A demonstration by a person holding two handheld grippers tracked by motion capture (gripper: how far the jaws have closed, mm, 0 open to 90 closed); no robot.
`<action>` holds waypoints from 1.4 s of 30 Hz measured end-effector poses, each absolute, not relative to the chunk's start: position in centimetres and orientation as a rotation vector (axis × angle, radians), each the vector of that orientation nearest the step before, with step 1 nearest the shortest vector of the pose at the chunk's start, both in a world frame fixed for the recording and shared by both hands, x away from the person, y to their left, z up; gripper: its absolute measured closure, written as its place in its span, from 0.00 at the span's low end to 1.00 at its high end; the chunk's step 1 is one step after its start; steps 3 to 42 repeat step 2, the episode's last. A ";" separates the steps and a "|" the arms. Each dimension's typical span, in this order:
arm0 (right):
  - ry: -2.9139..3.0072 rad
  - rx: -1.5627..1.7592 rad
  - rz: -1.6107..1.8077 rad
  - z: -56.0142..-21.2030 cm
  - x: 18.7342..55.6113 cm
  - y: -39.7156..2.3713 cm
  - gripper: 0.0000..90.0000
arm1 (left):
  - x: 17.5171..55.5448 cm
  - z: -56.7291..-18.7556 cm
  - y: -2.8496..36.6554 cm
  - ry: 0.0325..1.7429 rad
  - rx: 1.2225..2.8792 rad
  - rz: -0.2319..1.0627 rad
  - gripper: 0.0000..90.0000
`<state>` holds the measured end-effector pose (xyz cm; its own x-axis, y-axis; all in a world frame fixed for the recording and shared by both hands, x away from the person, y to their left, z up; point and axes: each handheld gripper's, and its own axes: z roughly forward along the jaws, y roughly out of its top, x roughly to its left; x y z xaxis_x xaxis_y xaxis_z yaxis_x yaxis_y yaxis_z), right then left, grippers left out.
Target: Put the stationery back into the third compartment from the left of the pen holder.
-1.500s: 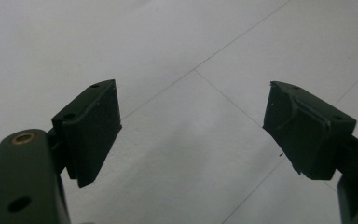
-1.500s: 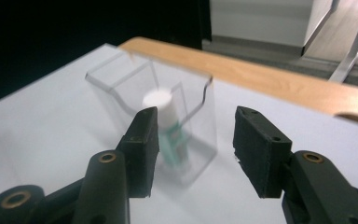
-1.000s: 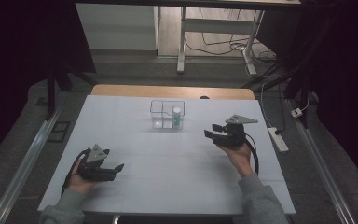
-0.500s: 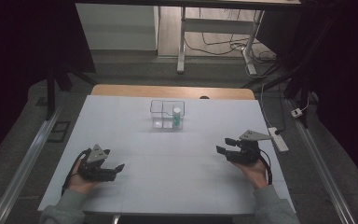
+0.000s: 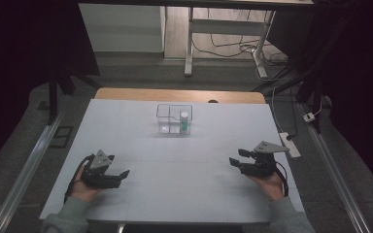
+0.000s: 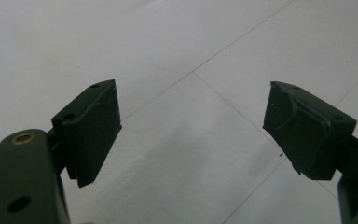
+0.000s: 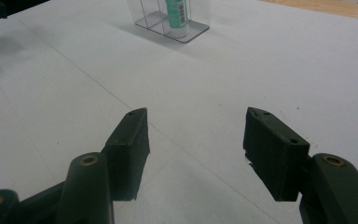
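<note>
A clear plastic box (image 5: 167,118) with dividers stands at the far middle of the white table (image 5: 184,165). A small green bottle with a white cap (image 5: 184,121) stands upright in its right compartment; the box (image 7: 193,23) and bottle (image 7: 176,11) also appear far ahead in the right gripper view. My left gripper (image 5: 121,175) rests near the front left, open, with bare table between its jaws (image 6: 191,109). My right gripper (image 5: 236,157) is at the front right, pointing left. Its jaws (image 7: 196,128) have just been opening and stand open with nothing between them.
A wooden board edge (image 5: 179,94) runs behind the white surface. A white power strip (image 5: 289,144) lies by the table's right edge, with cables trailing on the floor. Metal desk legs (image 5: 189,43) stand farther back. Broad bare table lies between the two grippers.
My right gripper has pulled back from beside the box toward the front right of the table and sits lower. The left gripper has stayed where it was.
</note>
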<state>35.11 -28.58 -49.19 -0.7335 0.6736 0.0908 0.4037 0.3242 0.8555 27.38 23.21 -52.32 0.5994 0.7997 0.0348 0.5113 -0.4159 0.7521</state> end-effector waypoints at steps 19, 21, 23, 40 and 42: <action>2.317 0.964 1.369 -49.2 35.1 -28.6 0.44 | 27.4 -52.3 23.2 1.031 2.103 0.510 0.20; 2.317 0.964 1.369 -49.2 35.1 -28.6 0.44 | 27.4 -52.3 23.2 1.031 2.103 0.510 0.20; 2.317 0.964 1.369 -49.2 35.1 -28.6 0.44 | 27.4 -52.3 23.2 1.031 2.103 0.510 0.20; 2.317 0.964 1.369 -49.2 35.1 -28.6 0.44 | 27.4 -52.3 23.2 1.031 2.103 0.510 0.20; 2.317 0.964 1.369 -49.2 35.1 -28.6 0.44 | 27.4 -52.3 23.2 1.031 2.103 0.510 0.20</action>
